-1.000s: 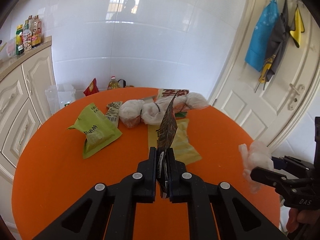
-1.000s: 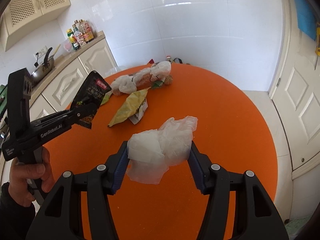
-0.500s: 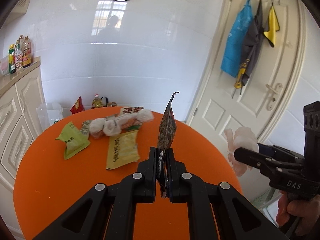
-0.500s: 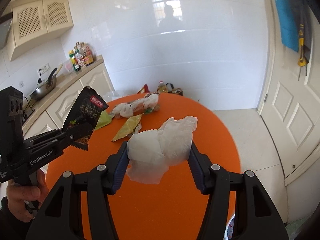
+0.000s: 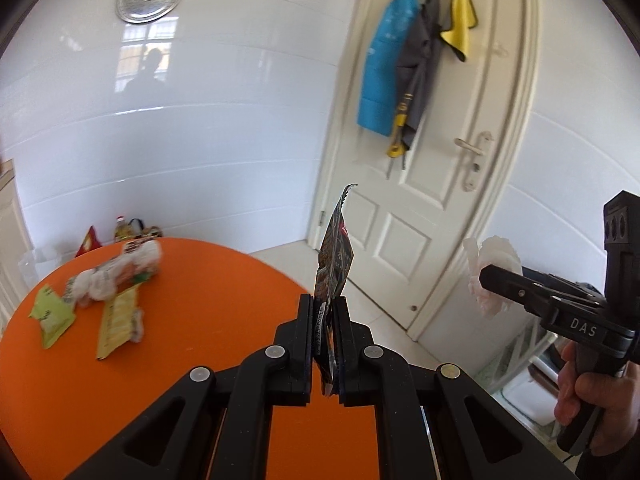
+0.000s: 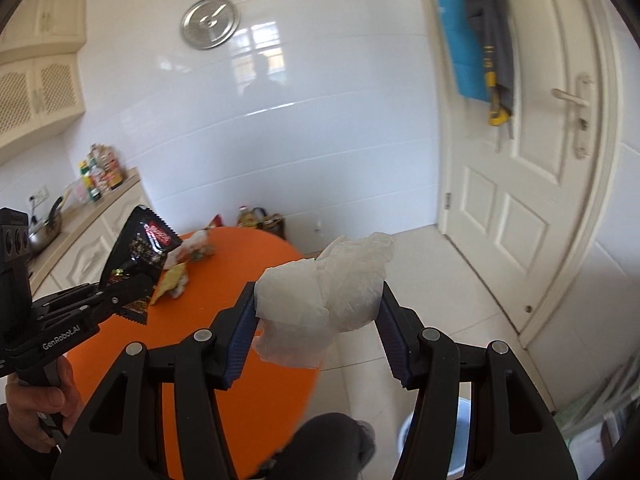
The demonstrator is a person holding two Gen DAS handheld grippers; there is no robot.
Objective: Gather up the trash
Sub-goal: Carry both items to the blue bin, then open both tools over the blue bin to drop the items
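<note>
Off the table edge: left gripper clamps a dark wrapper upright; right gripper squeezes a tissue wad. Bin likely low right, mostly hidden. Keep both grips firm, lower over the bin, then release.

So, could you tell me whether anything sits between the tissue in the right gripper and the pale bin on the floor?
Nothing visible blocks it. The right gripper holds the tissue past the table edge; the bin lies below, partly hidden behind the gripper, with bare floor tiles around it.

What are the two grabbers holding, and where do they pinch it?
Left gripper pinches the black snack wrapper by its bottom edge. Right gripper squeezes the crumpled white plastic around its middle.
</note>
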